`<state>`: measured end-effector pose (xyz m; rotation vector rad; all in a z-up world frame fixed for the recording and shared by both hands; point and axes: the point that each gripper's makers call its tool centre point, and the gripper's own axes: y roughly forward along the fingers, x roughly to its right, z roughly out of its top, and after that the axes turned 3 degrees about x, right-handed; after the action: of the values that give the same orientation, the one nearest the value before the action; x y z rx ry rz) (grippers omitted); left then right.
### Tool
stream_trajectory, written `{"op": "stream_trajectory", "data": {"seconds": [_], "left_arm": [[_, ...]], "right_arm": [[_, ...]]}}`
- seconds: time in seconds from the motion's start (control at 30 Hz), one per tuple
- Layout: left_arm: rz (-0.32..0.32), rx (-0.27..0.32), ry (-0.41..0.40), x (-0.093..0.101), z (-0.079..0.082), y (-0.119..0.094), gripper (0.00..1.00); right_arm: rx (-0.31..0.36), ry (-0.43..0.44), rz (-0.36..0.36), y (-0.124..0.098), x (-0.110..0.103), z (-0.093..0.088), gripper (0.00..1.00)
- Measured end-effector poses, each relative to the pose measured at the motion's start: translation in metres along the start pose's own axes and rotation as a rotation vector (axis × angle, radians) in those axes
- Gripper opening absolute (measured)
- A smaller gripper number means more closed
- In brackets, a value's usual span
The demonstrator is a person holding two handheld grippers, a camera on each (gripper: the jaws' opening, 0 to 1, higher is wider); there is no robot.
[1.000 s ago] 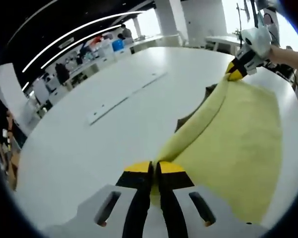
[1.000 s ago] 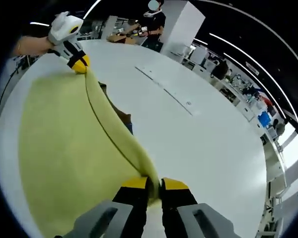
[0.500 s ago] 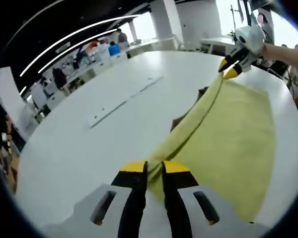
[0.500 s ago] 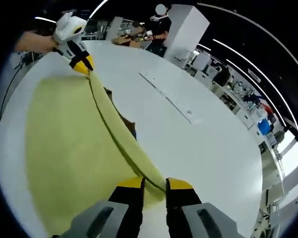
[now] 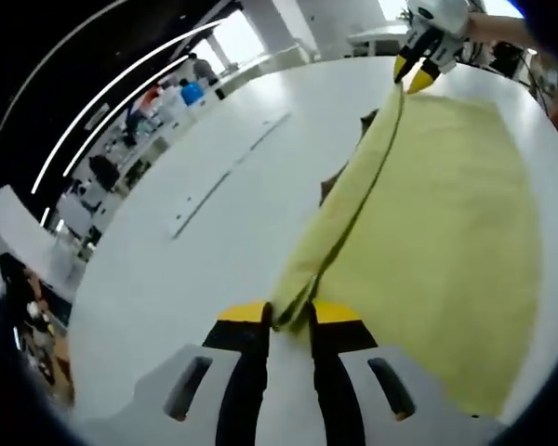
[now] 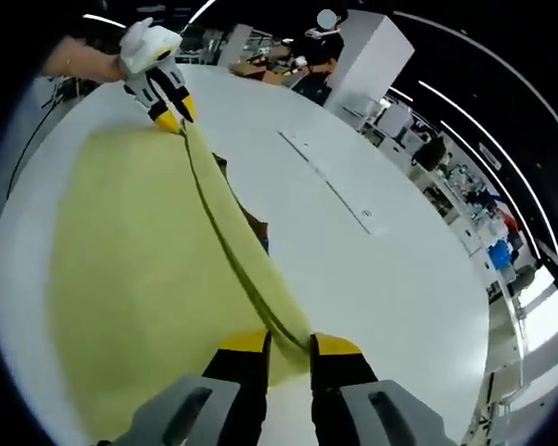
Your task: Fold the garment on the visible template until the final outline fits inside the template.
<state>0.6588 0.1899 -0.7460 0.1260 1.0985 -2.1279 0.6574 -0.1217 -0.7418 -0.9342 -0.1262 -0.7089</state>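
On the white table, left gripper view: you are looking along your left gripper (image 5: 289,319), whose yellow-tipped jaws are standing slightly parted with the doubled edge of the yellow garment (image 5: 446,214) lying between them; whether they are pinching the cloth or have let it go, I cannot tell.
Garment here: it is lying flat on the table (image 5: 186,242), spreading to the right of the jaws, its folded edge running as a thick ridge from your jaws up to the far corner.
Far corner: your right gripper (image 5: 420,67) is sitting at the other end of that ridge, so the edge is staying straight between your two hands, which is likely why you are holding it at both ends.
Under the fold: something dark (image 5: 339,177) is peeking out beside the ridge, probably the template, though too little is showing to be sure.

On the same table, right gripper view: your right gripper (image 6: 289,344) is showing its jaws apart too, with the fold's end lying in the gap; grip or release, I cannot tell.
Garment there: the cloth (image 6: 139,269) is spreading left of the ridge.
Far end: your left gripper (image 6: 172,111) is resting its tips at the ridge's other corner.
Dark patch: it is showing again (image 6: 253,225) just right of the ridge.
Background: a person (image 6: 318,46) is standing beyond the table.
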Motion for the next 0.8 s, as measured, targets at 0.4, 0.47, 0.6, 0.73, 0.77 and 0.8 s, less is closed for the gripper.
{"op": "stream_trajectory", "data": {"seconds": [0.4,0.47,0.6,0.73,0.77,0.8], "left_arm": [[0.017,0.005,0.016,-0.004,0.0,0.002,0.0],[0.019,0.01,0.004,-0.005,0.0,0.001,0.0],[0.028,0.041,-0.016,-0.009,0.005,-0.003,0.0],[0.063,0.089,-0.109,-0.02,0.014,-0.009,0.0],[0.068,0.096,-0.127,-0.022,0.016,-0.009,0.0],[0.07,0.108,-0.167,-0.023,0.02,-0.01,0.0]], "right_arm": [[-0.037,-0.05,0.012,0.011,-0.006,-0.008,0.0],[-0.039,-0.06,0.005,0.011,-0.005,-0.008,0.0],[-0.033,-0.048,-0.004,0.008,-0.002,-0.005,0.0],[0.012,-0.023,-0.041,0.0,0.008,0.006,0.0],[0.027,-0.012,-0.05,0.0,0.011,0.009,0.0],[0.046,0.02,-0.068,-0.001,0.015,0.012,0.0]]}}
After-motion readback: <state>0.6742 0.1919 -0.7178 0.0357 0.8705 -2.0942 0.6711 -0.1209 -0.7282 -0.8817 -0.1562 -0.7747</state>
